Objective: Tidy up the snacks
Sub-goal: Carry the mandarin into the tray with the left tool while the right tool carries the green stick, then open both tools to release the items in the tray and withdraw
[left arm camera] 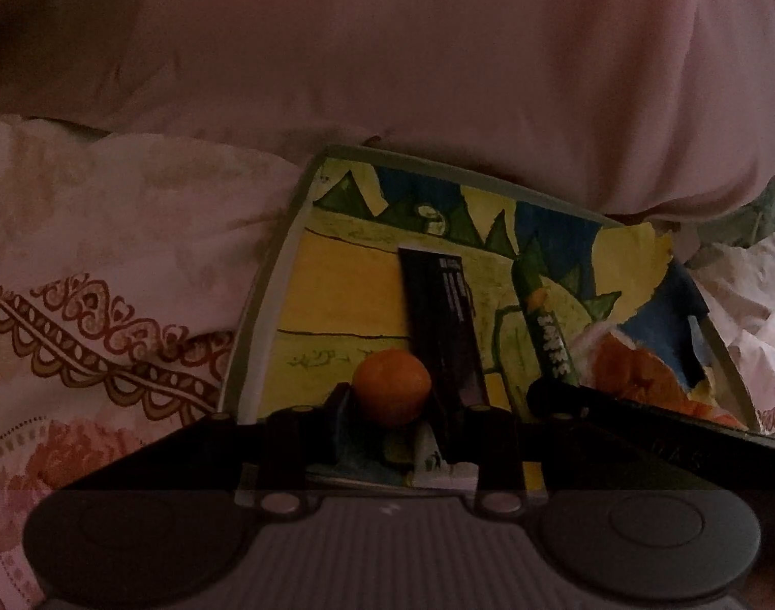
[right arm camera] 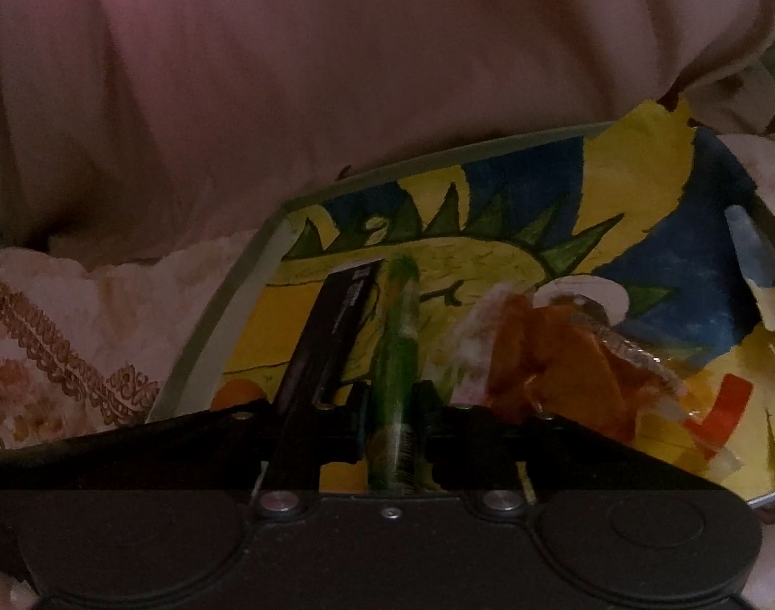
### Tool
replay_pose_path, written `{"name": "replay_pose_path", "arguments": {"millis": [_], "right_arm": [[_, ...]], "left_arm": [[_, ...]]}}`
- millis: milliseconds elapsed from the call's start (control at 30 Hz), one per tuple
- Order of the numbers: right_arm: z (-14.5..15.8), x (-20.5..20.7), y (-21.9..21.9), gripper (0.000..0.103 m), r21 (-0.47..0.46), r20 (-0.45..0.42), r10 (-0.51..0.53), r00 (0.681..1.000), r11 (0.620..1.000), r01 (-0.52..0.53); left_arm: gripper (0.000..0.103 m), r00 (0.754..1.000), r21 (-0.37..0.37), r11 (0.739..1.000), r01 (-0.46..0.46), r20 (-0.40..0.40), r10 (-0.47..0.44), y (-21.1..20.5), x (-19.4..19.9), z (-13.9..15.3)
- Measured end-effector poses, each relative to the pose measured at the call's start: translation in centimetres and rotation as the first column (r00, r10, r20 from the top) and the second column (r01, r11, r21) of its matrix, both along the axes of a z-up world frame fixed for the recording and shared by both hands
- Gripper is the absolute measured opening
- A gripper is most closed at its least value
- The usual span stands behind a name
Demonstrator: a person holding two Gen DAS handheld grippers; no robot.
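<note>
Orange (left arm camera: 391, 392) between left gripper (left arm camera: 387, 406) fingers; gripper angled downward.

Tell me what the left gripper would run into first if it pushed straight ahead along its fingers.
Likely nothing new: the orange fruit already sits between the left gripper fingers. Pushed on, the fruit would probably roll across the painted tray, beside the dark bar. Depth is unclear.

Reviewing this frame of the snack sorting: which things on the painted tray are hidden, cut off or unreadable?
- Orange fruit, left wrist view: underside hidden by the left gripper; pad contact unclear.
- Green tube, right wrist view: near end hidden under the right gripper; label blurred.
- Black box: print too small in both views.
- Orange bag: wording unreadable, dim.
- Tray: near edge covered by both grippers.
</note>
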State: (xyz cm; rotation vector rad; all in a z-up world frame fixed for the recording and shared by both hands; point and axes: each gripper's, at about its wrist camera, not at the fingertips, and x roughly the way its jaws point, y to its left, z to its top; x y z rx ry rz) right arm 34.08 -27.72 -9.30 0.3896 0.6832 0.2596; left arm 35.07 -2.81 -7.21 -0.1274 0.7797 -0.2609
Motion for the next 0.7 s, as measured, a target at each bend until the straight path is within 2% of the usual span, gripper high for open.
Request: {"name": "replay_pose_path", "arguments": {"millis": [133,200,267,300,467,533,700], "right_arm": [[0.6,-0.7,-0.2,0.029,-0.025,0.025,-0.019,1.000,1.000,0.019],[0.9,-1.0,-0.6,0.033,-0.014,0.031,-0.023,0.999,1.000,0.023],[1.3,-1.3,-1.0,0.037,-0.008,0.044,-0.038,0.998,0.999,0.038],[1.7,-1.5,-1.2,0.041,-0.009,0.051,-0.045,0.998,0.999,0.045],[3.8,-3.0,-2.2,0.058,-0.014,0.106,-0.076,0.991,0.997,0.078],[4.8,-3.9,-2.7,0.066,-0.019,0.132,-0.090,0.987,0.996,0.093],[7.7,-6.8,-3.5,0.090,-0.055,0.205,-0.108,0.973,0.991,0.122]], "left_arm": [[0.044,1.000,0.001,1.000,-0.002,-0.006,0.002,0.0,-0.1,0.1],[0.047,1.000,-0.026,1.000,-0.009,-0.010,0.008,0.3,-0.2,0.2],[0.055,1.000,-0.054,0.998,-0.020,-0.013,0.019,0.7,-0.3,0.4],[0.061,0.999,-0.067,0.997,-0.029,-0.015,0.028,0.9,-0.4,0.6],[0.071,0.998,-0.115,0.992,-0.060,0.005,0.061,1.7,-1.1,1.7],[0.084,0.996,-0.113,0.991,-0.078,0.032,0.082,1.9,-1.8,2.5],[0.100,0.984,-0.088,0.989,-0.119,0.125,0.129,2.1,-4.1,4.9]]}}
